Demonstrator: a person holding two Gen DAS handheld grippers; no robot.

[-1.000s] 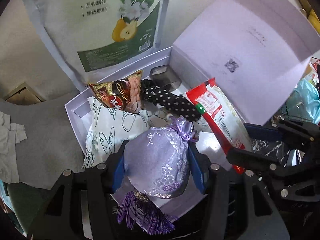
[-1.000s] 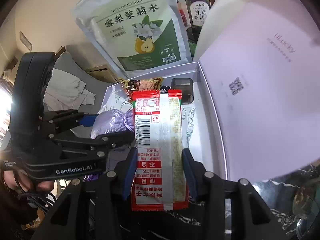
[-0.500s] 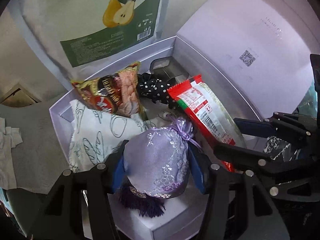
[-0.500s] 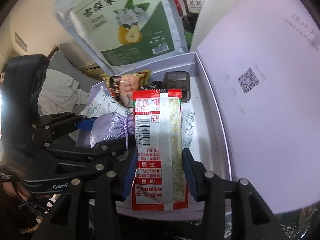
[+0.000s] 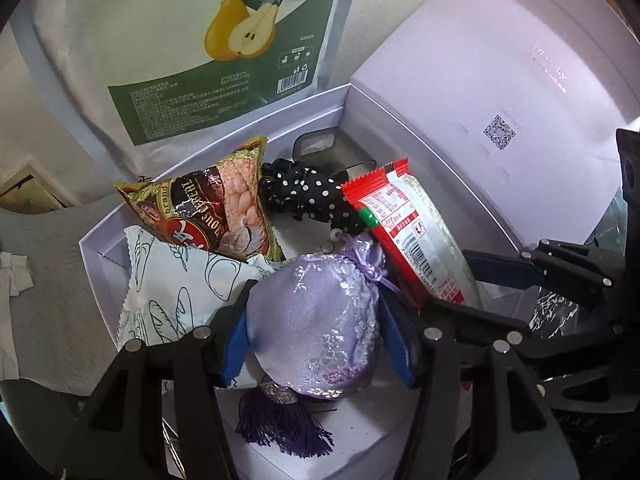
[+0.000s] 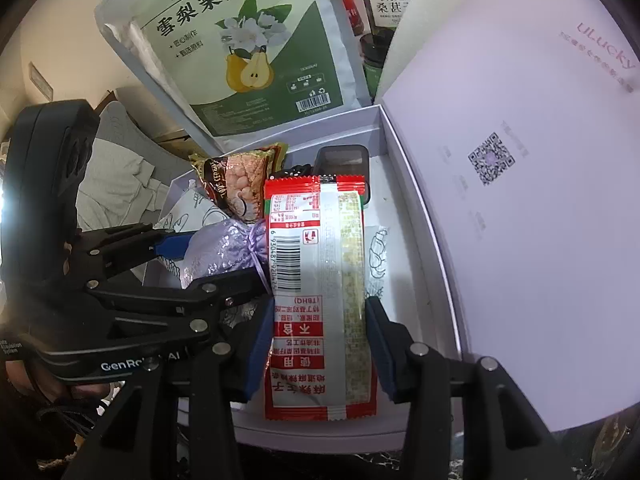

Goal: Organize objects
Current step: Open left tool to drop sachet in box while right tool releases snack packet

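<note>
Left gripper (image 5: 316, 334) clasps the lilac sachet (image 5: 320, 320), tassel toward 6 o'clock. Right gripper (image 6: 318, 336) clamps the red snack packet (image 6: 320, 292), long axis 12–6; only the right view shows jars (image 6: 390, 0)

Pear-print pouch (image 6: 244, 52) behind, dark jars (image 6: 390, 4) beside it, crumpled cloth (image 6: 116, 184) left

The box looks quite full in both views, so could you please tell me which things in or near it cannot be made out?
- Box floor: both views, mostly covered by snacks, the sachet and the red packet.
- Dark case: both views, its near half is hidden by the packet and the dotted scrunchie.
- Jars: right wrist view, cut by the top edge and the lid.
- Pear pouch: left wrist view, top cropped.
</note>
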